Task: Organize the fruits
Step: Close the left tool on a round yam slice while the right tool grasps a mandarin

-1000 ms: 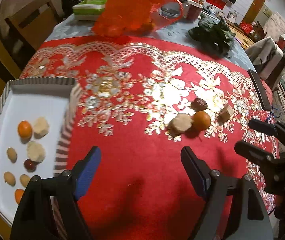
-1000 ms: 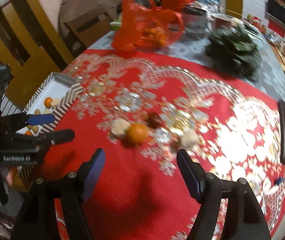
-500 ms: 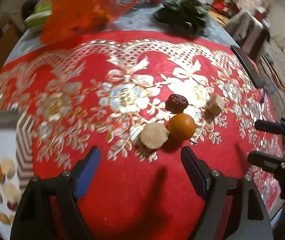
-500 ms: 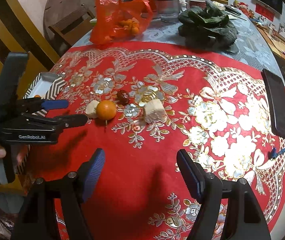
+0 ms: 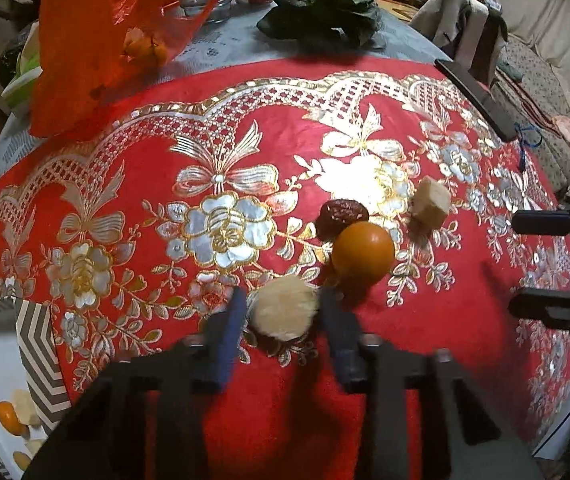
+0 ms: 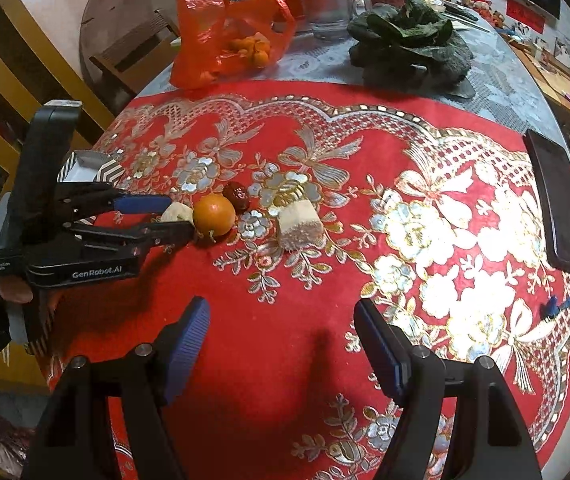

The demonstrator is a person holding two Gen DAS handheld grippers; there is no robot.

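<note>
Our left gripper (image 5: 283, 312) has narrowed since half a second ago; its blue fingers (image 5: 229, 336) now flank the pale round piece (image 5: 285, 312), close on both sides, though motion blur hides whether they press it. Just beyond it sits the orange fruit (image 5: 363, 256), the dark date (image 5: 341, 216) touching behind that, and a pale cube (image 5: 431, 202) lies apart to the right. Our right gripper (image 6: 281, 344) hangs wide open and empty above the red tabletop (image 6: 285, 300), as before. The left gripper's body reads "GenRobot.AI"; a smaller label is only partly legible. The striped tray (image 5: 37, 344) is cut off at the frame edge, holding more fruit. An orange bag (image 6: 225, 32) stands farther back.
</note>
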